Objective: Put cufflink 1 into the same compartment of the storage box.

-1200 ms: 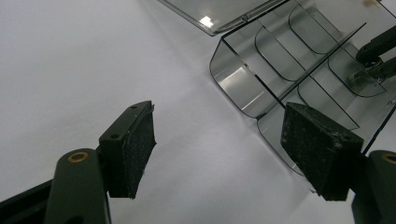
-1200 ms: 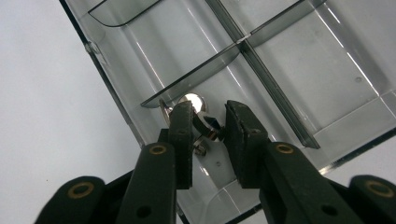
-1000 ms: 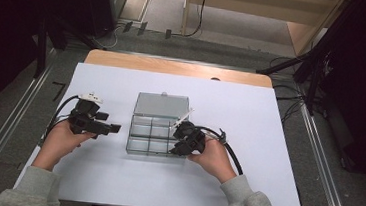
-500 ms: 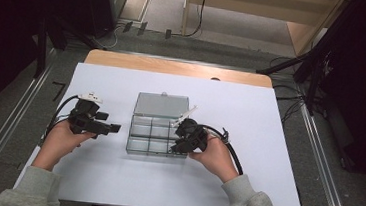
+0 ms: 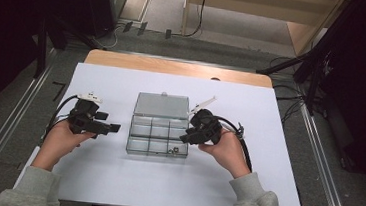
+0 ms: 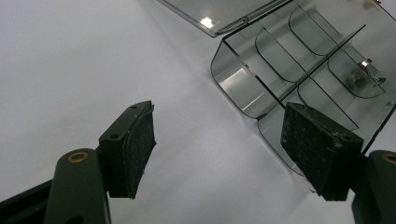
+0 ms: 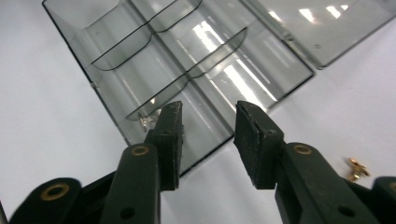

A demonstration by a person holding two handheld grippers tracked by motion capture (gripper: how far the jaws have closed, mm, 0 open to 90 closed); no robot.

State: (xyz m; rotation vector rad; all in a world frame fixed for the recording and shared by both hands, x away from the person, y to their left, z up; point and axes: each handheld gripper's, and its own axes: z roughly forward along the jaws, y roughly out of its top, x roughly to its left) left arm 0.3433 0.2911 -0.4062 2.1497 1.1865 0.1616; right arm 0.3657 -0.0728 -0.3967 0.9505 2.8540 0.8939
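Observation:
A clear plastic compartment box point(image 5: 157, 133) lies mid-table, its lid point(image 5: 161, 105) folded flat behind it. A few small metal parts point(image 5: 171, 150) rest in its front right compartment. My left gripper point(image 5: 111, 127) hovers just left of the box, open wide with nothing between its pads point(image 6: 135, 144); the box point(image 6: 299, 70) and the parts point(image 6: 362, 74) lie ahead of it. My right gripper point(image 5: 184, 138) is at the box's right edge. In the right gripper view this gripper point(image 7: 208, 140) stands open and holds nothing, over the box wall point(image 7: 196, 93).
White paper point(image 5: 268, 140) covers the table, with bare wood at the far edge point(image 5: 174, 66). A small brass part point(image 7: 357, 169) lies on the paper beside my right gripper. Cables trail from both grippers. Metal rails run along both sides of the table.
My right gripper has shifted slightly at the box's right edge. The left gripper and the box have stayed put.

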